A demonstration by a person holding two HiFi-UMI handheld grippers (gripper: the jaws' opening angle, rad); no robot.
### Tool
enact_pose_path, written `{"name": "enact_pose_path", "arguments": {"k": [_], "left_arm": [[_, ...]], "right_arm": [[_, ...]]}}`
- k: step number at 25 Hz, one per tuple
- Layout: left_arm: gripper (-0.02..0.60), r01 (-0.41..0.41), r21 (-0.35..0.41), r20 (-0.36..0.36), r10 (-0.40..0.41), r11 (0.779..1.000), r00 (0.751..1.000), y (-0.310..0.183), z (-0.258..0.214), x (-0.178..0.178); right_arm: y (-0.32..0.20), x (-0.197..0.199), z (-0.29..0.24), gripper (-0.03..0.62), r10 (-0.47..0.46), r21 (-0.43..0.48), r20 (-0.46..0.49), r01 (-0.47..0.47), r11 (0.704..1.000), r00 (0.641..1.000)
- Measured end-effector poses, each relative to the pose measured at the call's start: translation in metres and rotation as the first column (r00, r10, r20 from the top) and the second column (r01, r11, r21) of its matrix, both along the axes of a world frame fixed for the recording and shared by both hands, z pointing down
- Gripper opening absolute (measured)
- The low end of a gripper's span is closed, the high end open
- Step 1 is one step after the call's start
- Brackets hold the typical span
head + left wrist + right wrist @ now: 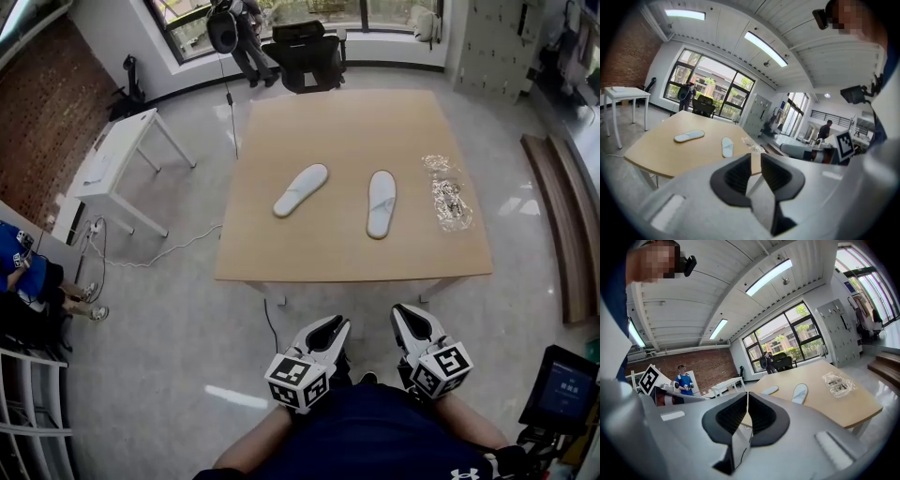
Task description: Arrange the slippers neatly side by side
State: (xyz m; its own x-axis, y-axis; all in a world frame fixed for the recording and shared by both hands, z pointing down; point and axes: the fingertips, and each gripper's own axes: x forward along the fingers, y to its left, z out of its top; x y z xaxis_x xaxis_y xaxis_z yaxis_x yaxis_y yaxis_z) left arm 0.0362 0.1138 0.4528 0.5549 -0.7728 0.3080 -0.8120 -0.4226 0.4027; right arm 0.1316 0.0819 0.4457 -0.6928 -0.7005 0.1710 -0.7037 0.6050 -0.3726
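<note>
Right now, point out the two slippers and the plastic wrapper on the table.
angled slipper (301, 190), head view, middle of its length.
straight slipper (381, 203), head view, middle of its length.
plastic wrapper (450, 197), head view, its crinkled centre.

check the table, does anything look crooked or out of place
Yes. The angled slipper lies diagonally, while the other slipper lies nearly straight, with a gap between them. A crumpled clear wrapper sits near the right edge of the table.

Looks like an open office or lab: a black office chair (305, 52) by tall windows (384, 11), a brick wall (42, 112), grey lockers (836, 331), ceiling strip lights (766, 48).
</note>
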Motion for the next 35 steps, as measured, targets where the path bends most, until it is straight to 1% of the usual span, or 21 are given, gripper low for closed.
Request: {"name": "enact_pose_path", "arguments": {"k": [9,12,14,17,22,26,30,33,35], "left_arm": [[0.064,-0.048,0.009,-0.034,0.048,0.999,0.998,-0.086,-0.003,-0.050],[0.064,-0.053,-0.004,-0.056,0.053,0.999,0.997,-0.109,0.002,-0.071],[0.064,-0.056,-0.019,-0.066,0.055,0.998,0.996,-0.122,0.010,-0.083],[0.064,-0.063,-0.035,-0.071,0.060,0.997,0.996,-0.139,0.018,-0.092],[0.064,-0.058,-0.053,-0.063,0.054,0.997,0.997,-0.169,0.026,-0.100],[0.064,-0.036,-0.059,-0.034,0.034,0.998,0.999,-0.192,0.032,-0.102],[0.064,0.017,-0.074,0.000,-0.017,0.997,1.000,-0.221,0.039,-0.099],[0.070,0.048,-0.077,0.038,-0.045,0.996,0.998,-0.242,0.045,-0.099],[0.074,0.070,-0.072,0.076,-0.064,0.995,0.995,-0.257,0.051,-0.100]], "right_arm": [[-0.085,-0.042,-0.004,0.017,0.078,0.002,-0.020,-0.078,0.997,0.997],[-0.107,-0.056,-0.001,0.017,0.106,-0.015,-0.037,-0.107,0.994,0.994],[-0.118,-0.066,0.007,0.017,0.106,-0.023,-0.057,-0.107,0.994,0.993],[-0.132,-0.075,0.016,0.018,0.078,-0.009,-0.102,-0.079,0.997,0.992],[-0.164,-0.070,0.034,0.031,0.084,-0.039,-0.152,-0.091,0.995,0.985],[-0.193,-0.068,0.048,0.044,0.070,-0.071,-0.154,-0.081,0.994,0.986],[-0.234,-0.062,0.059,0.061,0.033,-0.090,-0.138,-0.046,0.995,0.990],[-0.258,-0.058,0.066,0.073,-0.004,-0.092,-0.139,-0.009,0.996,0.990],[-0.273,-0.054,0.074,0.090,-0.029,-0.099,-0.155,0.014,0.995,0.988]]}}
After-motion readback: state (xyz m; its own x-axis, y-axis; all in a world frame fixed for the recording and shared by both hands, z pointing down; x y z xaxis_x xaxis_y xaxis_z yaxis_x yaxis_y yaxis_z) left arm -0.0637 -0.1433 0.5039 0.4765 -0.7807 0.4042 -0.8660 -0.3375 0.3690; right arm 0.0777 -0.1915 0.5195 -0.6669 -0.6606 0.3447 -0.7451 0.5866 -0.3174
